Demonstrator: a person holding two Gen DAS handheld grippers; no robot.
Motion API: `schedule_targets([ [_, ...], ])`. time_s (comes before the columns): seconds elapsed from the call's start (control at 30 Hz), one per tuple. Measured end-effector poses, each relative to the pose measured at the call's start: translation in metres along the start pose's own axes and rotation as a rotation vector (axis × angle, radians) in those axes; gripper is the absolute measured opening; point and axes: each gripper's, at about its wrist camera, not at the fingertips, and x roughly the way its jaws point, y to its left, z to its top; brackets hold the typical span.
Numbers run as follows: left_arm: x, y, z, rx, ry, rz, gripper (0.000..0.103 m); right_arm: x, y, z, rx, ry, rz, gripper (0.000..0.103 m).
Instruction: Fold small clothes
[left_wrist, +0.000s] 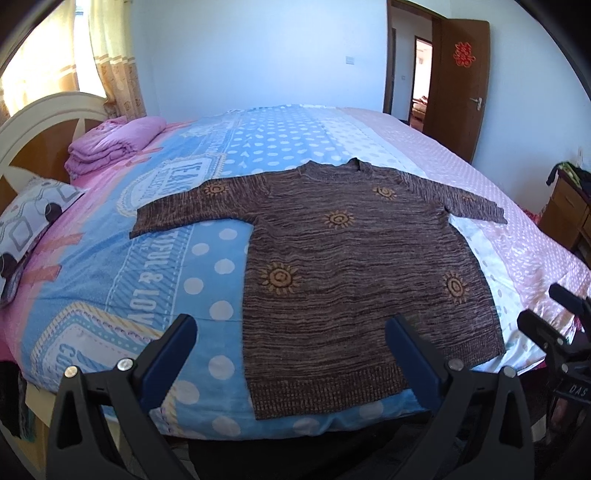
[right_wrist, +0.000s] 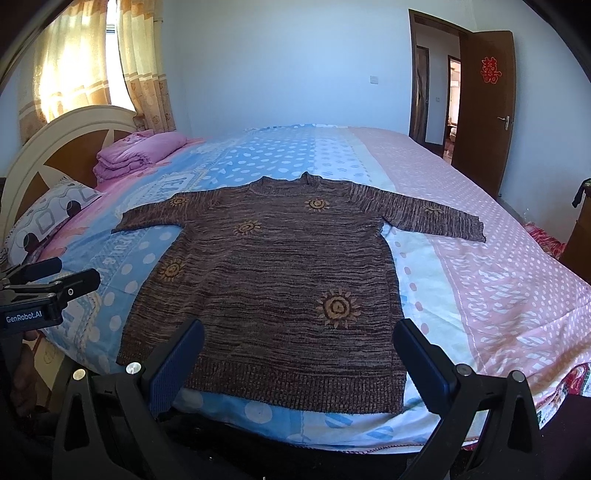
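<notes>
the jaws of the left gripper (left_wrist: 291, 332) and the right gripper (right_wrist: 299, 338) are both wide and hold nothing, hanging just above the near edge of the bed (right_wrist: 498, 266). the brown sweater (right_wrist: 273, 280) lies flat on the bed, both sleeves spread out, hem (right_wrist: 295, 387) nearest. a good first fold, i think: pinch 1 sleeve by its cuff (right_wrist: 476, 229), lift it low, and lay it across the middle without bunching.

Brown marled knit sweater (left_wrist: 354, 258) (right_wrist: 273, 291) (orange sun motifs), flat, unfolded, sleeves outspread, hem nearest
</notes>
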Motion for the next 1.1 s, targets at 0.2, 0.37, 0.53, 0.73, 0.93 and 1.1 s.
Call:
schedule_targets([
  [0.2,0.023,0.009,0.016,0.071,-0.007,0.081,0.103,0.032,-0.019,0.004,0.000,0.018,0.018,0.102],
  [0.37,0.054,0.018,0.035,0.063,-0.008,0.148,0.103,0.066,-0.049,0.011,0.037,0.042,0.004,0.102],
  [0.53,0.085,0.020,0.052,0.054,-0.018,0.186,0.103,0.098,-0.089,0.026,0.108,0.068,0.001,0.102],
  [0.73,0.127,0.013,0.071,0.053,-0.033,0.221,0.103,0.137,-0.131,0.045,0.157,0.105,-0.048,0.102],
  [0.93,0.175,0.004,0.084,0.068,-0.019,0.267,0.103,0.176,-0.178,0.059,0.203,0.149,-0.084,0.102],
  [1.1,0.208,0.000,0.095,0.066,0.005,0.282,0.103,0.203,-0.226,0.069,0.272,0.169,-0.159,0.100],
])
